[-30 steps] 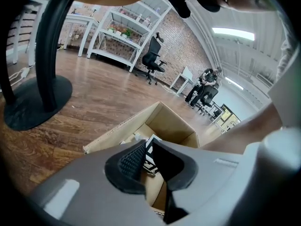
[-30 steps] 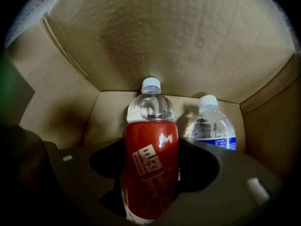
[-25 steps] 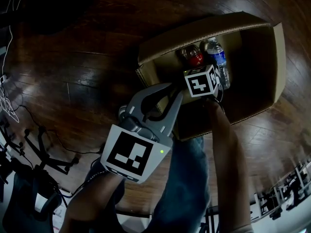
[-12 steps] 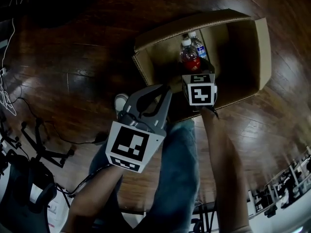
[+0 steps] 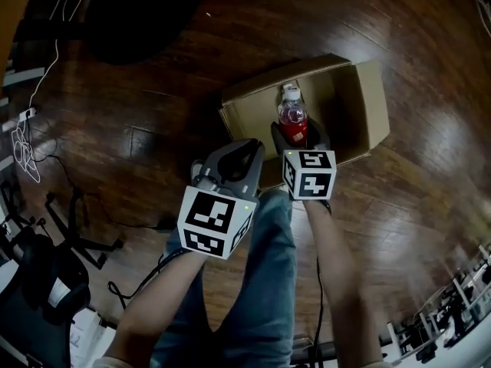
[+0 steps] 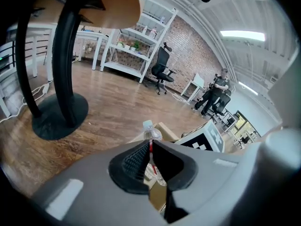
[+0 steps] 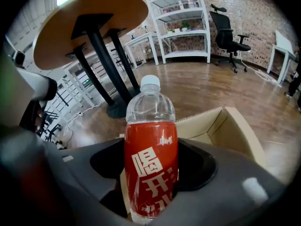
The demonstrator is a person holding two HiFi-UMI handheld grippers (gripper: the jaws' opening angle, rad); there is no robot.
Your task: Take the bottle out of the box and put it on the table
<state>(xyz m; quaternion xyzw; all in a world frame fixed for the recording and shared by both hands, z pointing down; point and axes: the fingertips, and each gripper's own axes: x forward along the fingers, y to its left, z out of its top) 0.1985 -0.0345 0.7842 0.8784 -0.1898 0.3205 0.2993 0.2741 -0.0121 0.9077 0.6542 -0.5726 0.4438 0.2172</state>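
Observation:
A clear bottle with a red label (image 5: 292, 116) stands upright between the jaws of my right gripper (image 5: 296, 134), which is shut on it. It hangs above the open cardboard box (image 5: 349, 102) on the wooden floor. In the right gripper view the bottle (image 7: 150, 159) fills the middle, with the box (image 7: 225, 126) behind and below it. My left gripper (image 5: 242, 153) is held to the left of the box, jaws together and holding nothing. In the left gripper view its gripper (image 6: 149, 155) shows only a thin slit, and the bottle's cap (image 6: 149, 126) peeks above it.
A round wooden table (image 7: 89, 25) on a black pedestal (image 6: 59, 112) stands nearby. White shelves (image 7: 181, 22) and office chairs (image 7: 230, 34) line the brick wall. Cables (image 5: 27, 140) lie on the floor at the left. The person's jeans-clad legs (image 5: 261, 282) are below the grippers.
The right gripper has raised the red bottle up out of the box. The view has pulled back, so the box looks smaller. The blue-labelled bottle no longer shows.

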